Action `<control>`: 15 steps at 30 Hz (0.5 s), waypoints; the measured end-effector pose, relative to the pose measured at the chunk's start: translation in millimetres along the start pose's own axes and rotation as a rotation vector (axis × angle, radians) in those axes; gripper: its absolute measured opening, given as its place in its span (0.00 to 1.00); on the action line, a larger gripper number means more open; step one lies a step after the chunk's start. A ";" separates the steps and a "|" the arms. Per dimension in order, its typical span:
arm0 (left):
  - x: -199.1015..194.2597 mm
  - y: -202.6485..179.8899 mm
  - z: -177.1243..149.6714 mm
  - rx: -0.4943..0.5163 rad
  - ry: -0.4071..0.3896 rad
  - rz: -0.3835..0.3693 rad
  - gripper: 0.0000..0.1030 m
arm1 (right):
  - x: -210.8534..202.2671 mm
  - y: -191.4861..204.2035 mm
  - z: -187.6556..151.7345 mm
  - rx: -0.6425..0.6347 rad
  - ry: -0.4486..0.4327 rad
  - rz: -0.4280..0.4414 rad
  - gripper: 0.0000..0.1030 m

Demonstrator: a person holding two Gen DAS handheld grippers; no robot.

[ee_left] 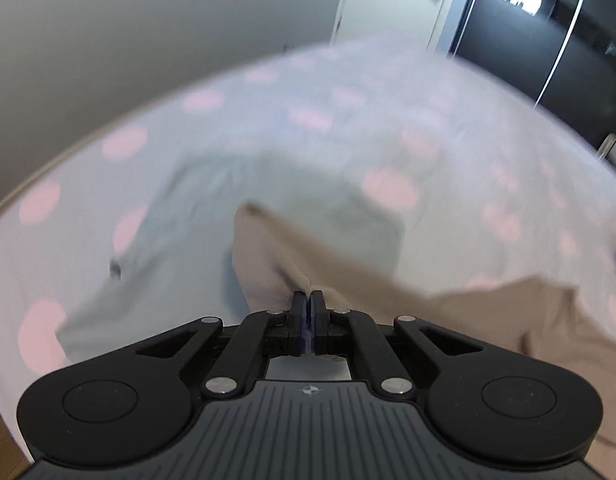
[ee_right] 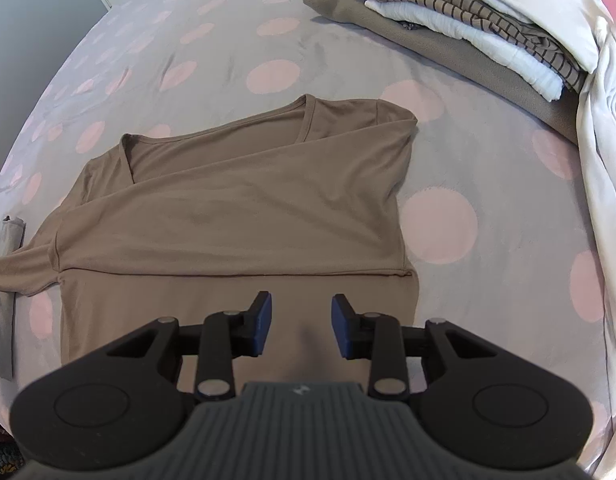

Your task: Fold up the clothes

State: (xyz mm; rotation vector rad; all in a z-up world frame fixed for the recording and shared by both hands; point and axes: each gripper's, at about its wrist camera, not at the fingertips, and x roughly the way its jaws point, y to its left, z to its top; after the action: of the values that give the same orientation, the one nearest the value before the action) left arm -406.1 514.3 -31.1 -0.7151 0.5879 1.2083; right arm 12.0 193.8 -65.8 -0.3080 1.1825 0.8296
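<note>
A tan V-neck shirt (ee_right: 236,208) lies on the bed, its right side folded diagonally across the chest. Its left sleeve stretches off to the left edge of the right wrist view. My right gripper (ee_right: 302,320) is open and empty, low over the shirt's lower part. My left gripper (ee_left: 307,300) is shut on a pinch of the tan shirt (ee_left: 276,252), which rises in a fold in front of the jaws. The left wrist view is blurred.
The bed cover (ee_right: 268,72) is lilac with pink dots. A stack of folded clothes (ee_right: 448,28) lies at the back right, beside a white duvet (ee_right: 600,128). A pale grey garment (ee_left: 228,208) lies beyond the left gripper and also shows in the right wrist view (ee_right: 4,300).
</note>
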 end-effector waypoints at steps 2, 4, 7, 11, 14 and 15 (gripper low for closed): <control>-23.6 -4.3 9.2 -0.012 -0.069 -0.044 0.00 | 3.7 0.2 1.5 0.003 0.008 0.000 0.35; -46.9 -11.4 19.1 -0.017 -0.127 -0.099 0.00 | 7.1 1.5 3.0 0.003 0.016 0.003 0.35; -76.4 -32.7 32.6 0.006 -0.187 -0.201 0.00 | 10.3 4.6 4.9 -0.001 0.021 0.008 0.35; -103.4 -82.6 44.5 0.069 -0.224 -0.352 0.00 | 10.8 7.3 8.2 0.004 0.019 0.021 0.35; -118.6 -130.1 44.7 0.140 -0.219 -0.479 0.00 | 7.2 5.9 10.4 0.013 0.011 0.034 0.35; -123.0 -146.2 44.1 0.165 -0.215 -0.522 0.00 | 5.8 4.5 11.2 0.018 0.008 0.039 0.35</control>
State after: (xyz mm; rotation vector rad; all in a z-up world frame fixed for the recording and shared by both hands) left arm -295.4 443.7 114.5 -0.5440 0.2899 0.7277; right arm 17.3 206.0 -65.8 -0.2750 1.2060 0.8521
